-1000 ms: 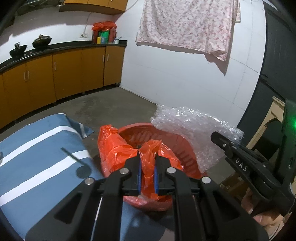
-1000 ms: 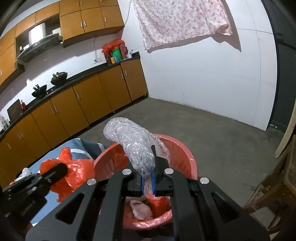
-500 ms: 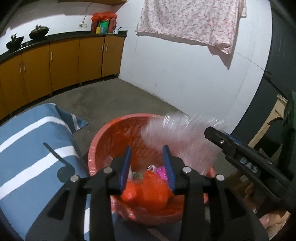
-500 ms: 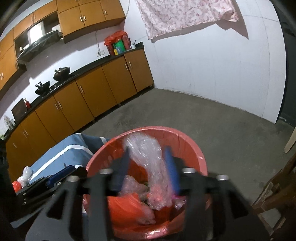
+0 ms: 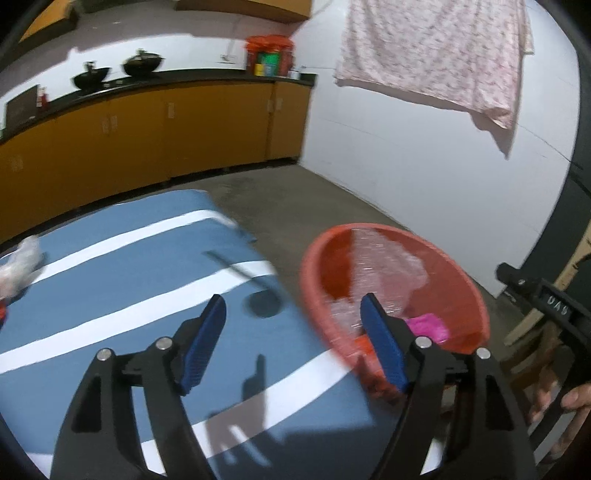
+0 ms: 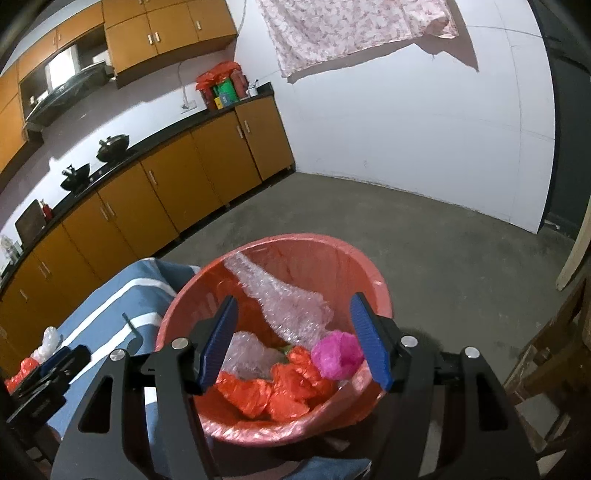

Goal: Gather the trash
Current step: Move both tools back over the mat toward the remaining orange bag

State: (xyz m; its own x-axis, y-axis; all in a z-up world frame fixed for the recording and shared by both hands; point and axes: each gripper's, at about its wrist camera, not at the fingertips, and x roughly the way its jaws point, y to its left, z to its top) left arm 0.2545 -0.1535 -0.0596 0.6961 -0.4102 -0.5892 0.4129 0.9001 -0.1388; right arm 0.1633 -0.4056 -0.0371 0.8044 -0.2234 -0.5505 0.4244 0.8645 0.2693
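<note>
A red basin (image 6: 280, 240) with a thin liner stands by the blue striped table cloth (image 5: 110, 280). In it lie the bubble wrap (image 6: 288, 302), a crumpled red bag (image 6: 288, 384) and a pink ball (image 6: 336, 354). My right gripper (image 6: 293, 300) hangs over the basin with its jaws opening and nothing between them. My left gripper (image 5: 292, 299) is over the cloth, left of the basin (image 5: 391, 236), also opening and empty. A white crumpled bag (image 5: 18, 262) and a red scrap (image 6: 22, 369) lie at the cloth's far left.
Orange cabinets (image 5: 147, 125) with a black counter run along the back wall. A floral cloth (image 6: 351, 29) hangs on the white wall. A wooden chair (image 6: 546, 354) stands right of the basin. Grey concrete floor (image 6: 406, 229) lies beyond.
Both grippers went from shut to open. The red bag and the bubble wrap dropped into the basin. My left gripper swung left, from over the basin to over the cloth.
</note>
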